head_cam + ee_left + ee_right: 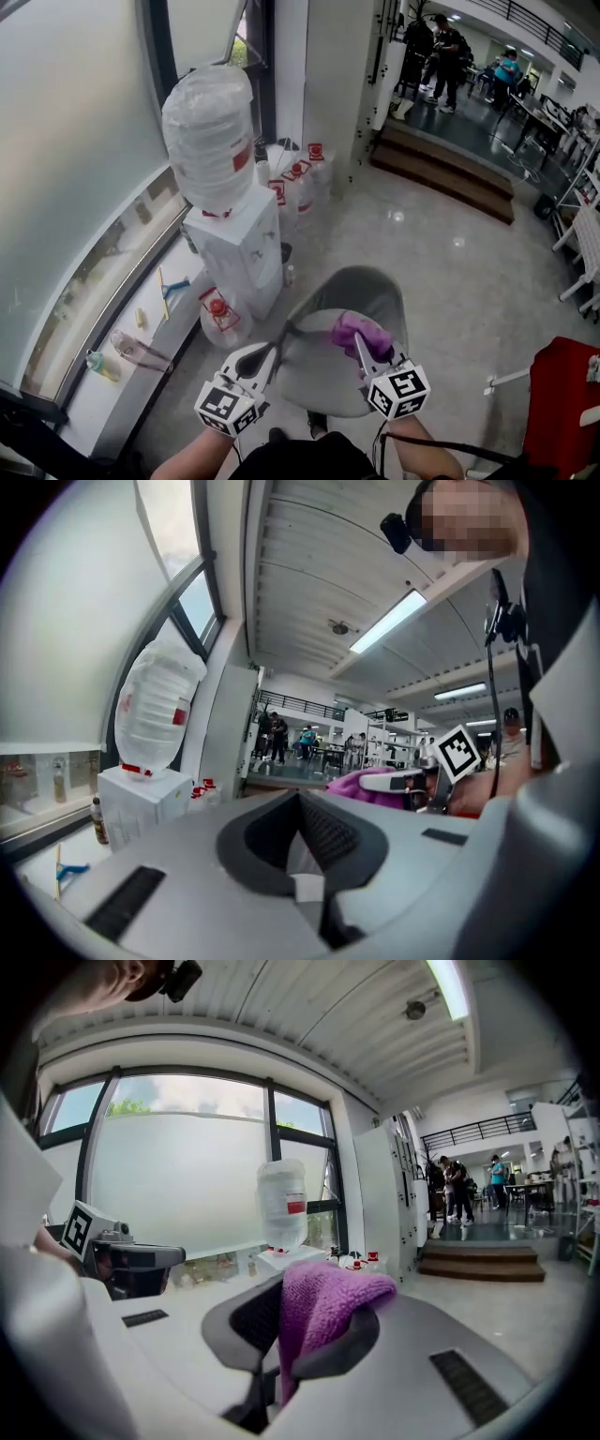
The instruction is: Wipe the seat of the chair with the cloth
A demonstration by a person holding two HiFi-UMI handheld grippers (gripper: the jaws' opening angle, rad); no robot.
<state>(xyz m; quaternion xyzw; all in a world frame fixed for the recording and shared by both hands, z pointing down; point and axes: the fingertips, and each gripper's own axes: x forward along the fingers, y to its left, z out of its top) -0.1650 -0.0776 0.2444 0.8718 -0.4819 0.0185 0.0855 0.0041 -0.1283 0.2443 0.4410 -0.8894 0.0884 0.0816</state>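
A purple cloth (354,330) poised over the chair seat (314,380)

The purple cloth is clamped in the right tool (367,352), above the grey chair seat. The left tool (279,342) is closed and empty. Wiping seems not yet begun; next, the cloth must be lowered onto the seat.

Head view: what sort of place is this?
Likely an office or lab lobby: water dispenser with spare bottles by a big window, steps up to a hall with desks and people.

Chair seat (314,375) near edge covered by left gripper (281,335), right gripper (362,343), cloth (352,328). Red object (562,403) cut by right edge. Ledge items (103,364) too small to identify.
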